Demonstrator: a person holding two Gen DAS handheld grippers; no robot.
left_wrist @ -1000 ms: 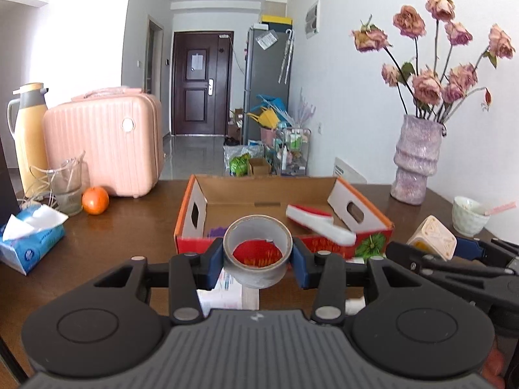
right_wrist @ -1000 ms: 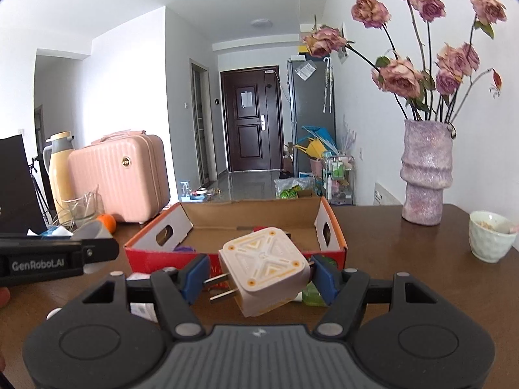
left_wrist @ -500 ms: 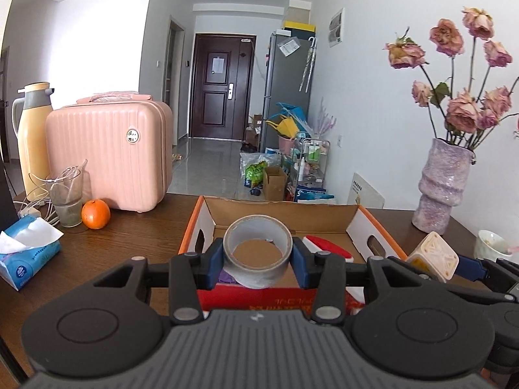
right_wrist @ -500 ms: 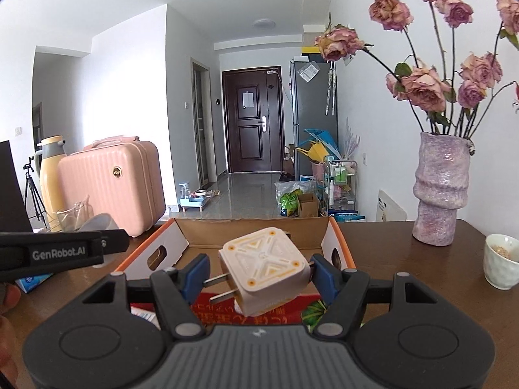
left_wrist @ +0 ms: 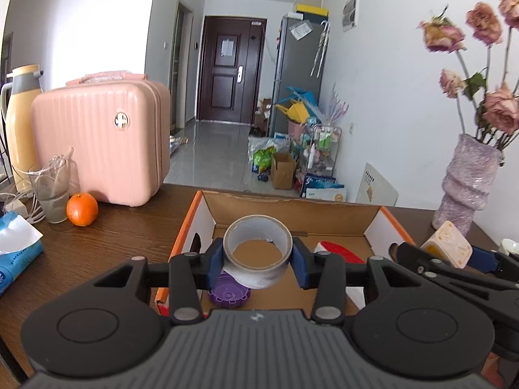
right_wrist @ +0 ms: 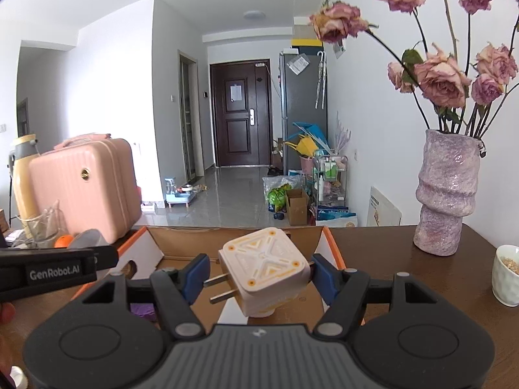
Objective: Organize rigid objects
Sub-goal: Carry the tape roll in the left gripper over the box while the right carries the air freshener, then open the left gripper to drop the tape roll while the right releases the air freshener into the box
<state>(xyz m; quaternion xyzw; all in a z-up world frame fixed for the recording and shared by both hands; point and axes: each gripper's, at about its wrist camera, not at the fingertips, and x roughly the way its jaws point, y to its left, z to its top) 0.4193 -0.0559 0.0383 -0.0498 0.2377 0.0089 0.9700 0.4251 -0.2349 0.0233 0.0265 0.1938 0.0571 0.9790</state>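
- Left gripper [left_wrist: 258,261] clenched on tape roll [left_wrist: 257,253], carried over box [left_wrist: 292,207] for dropping in.
- Right gripper [right_wrist: 259,275] clamped around plug cube [right_wrist: 264,272], prongs leftward, likewise above box.
- Purple cap [left_wrist: 228,293] already inside.

From my seat the only lettering I can read is "GenRobot.AI", white on black, along the side of the left hand-held gripper [right_wrist: 48,270] as it shows at the left edge of the right wrist view. The paper on the dark door [right_wrist: 236,92], the notes on the grey fridge [left_wrist: 300,29] and the print on the white board leaning against the wall [left_wrist: 373,184] are all too small for me to make out.
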